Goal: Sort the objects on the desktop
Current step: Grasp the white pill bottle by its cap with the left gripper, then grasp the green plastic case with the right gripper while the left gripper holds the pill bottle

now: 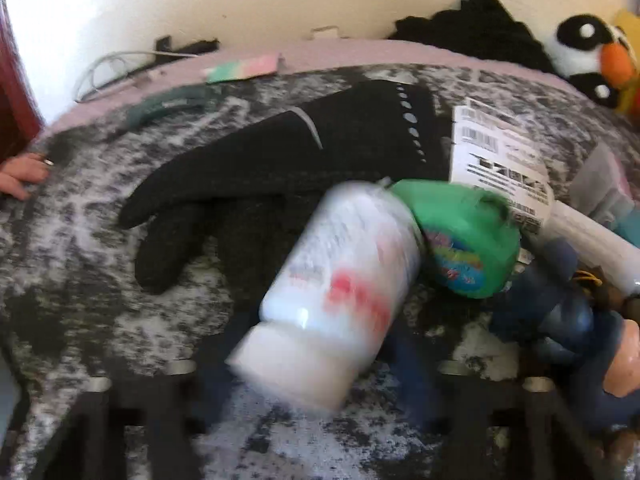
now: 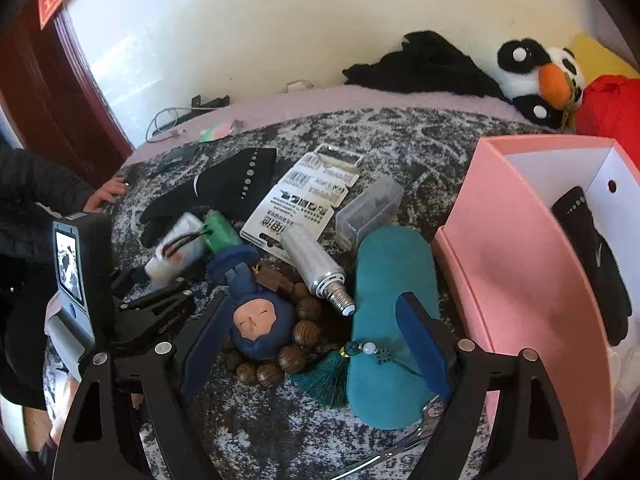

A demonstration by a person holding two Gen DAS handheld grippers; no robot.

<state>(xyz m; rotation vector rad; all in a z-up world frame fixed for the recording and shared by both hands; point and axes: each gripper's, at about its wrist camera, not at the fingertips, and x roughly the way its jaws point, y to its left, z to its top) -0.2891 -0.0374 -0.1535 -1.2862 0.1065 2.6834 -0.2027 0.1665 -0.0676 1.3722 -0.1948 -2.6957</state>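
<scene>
1. Right, nearest the lens at the bottom of the right wrist view, the right gripper (image 2: 314, 304) hangs released. Its blue pads are spread wide, tilted down over the blue-robed doll figure (image 2: 252, 312) and the string of brown wooden beads (image 2: 308, 332), clasping nothing.
2. At centre left, the left gripper (image 2: 158, 280) noses down at the white plastic bottle (image 1: 340, 272). The bottle lies on its side with its cap toward the fingers, but through the blur I cannot tell whether the pads press on it.
3. Still to sort in mid-frame are the teal felt insole (image 2: 392, 272), the silver screw-base bulb (image 2: 316, 264) and the clear plastic case (image 2: 368, 208).
4. At the right, the pink cardboard box (image 2: 520, 264) holds one black knitted glove (image 2: 596, 256); by my judgement that is the only thing sorted.
5. Farther back, upper left, its partner, the second black glove (image 1: 280, 152), lies on the mottled grey cloth (image 2: 400, 140).
</scene>
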